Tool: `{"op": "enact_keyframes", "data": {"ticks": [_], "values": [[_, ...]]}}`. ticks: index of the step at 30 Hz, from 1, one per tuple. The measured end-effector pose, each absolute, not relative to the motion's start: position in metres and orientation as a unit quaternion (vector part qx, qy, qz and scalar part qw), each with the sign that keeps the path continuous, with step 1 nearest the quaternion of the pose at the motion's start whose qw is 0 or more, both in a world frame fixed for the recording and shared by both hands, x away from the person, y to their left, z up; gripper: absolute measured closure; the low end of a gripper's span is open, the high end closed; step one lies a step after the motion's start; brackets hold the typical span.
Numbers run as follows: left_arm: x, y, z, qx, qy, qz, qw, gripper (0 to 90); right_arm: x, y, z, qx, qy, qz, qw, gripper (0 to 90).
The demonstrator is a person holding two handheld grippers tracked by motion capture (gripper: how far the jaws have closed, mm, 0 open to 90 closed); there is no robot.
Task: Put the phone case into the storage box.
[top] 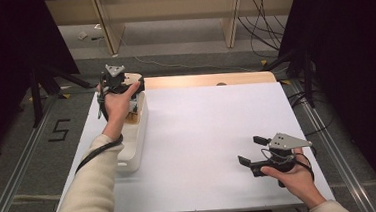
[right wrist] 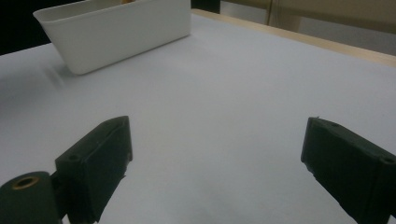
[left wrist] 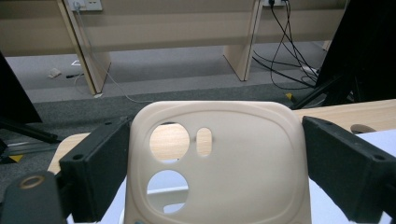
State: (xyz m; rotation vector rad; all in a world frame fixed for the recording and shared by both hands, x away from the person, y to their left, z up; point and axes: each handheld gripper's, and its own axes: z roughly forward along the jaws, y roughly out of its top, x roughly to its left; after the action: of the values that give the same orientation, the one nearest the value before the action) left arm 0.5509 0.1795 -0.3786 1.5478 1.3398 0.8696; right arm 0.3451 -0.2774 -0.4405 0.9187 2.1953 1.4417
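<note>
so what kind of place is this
Probably a lab or workshop set up for recording: a white-topped table flanked by black curtains, loose cables on the floor, wooden benches behind.

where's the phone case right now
The cream phone case sits between the jaws of the left gripper, held above the far end of the white bin at the table's left side.
</note>
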Motion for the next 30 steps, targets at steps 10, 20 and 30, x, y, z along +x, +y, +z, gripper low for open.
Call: {"op": "enact_keyframes", "data": {"ticks": [10, 20, 30], "values": [[0.555, 0.181, -0.38, 0.624, 0.545, 0.35, 0.438, 10.7, 0.345, -0.278, -0.44, 0.325, 0.777, 0.509, 0.178, 9.9], [0.559, 0.182, -0.381, 0.623, 0.551, 0.342, 0.437, 10.7, 0.345, -0.278, -0.44, 0.325, 0.777, 0.509, 0.178, 9.9], [0.562, 0.179, -0.38, 0.627, 0.548, 0.342, 0.435, 10.7, 0.345, -0.278, -0.44, 0.325, 0.777, 0.51, 0.178, 10.0]]}}
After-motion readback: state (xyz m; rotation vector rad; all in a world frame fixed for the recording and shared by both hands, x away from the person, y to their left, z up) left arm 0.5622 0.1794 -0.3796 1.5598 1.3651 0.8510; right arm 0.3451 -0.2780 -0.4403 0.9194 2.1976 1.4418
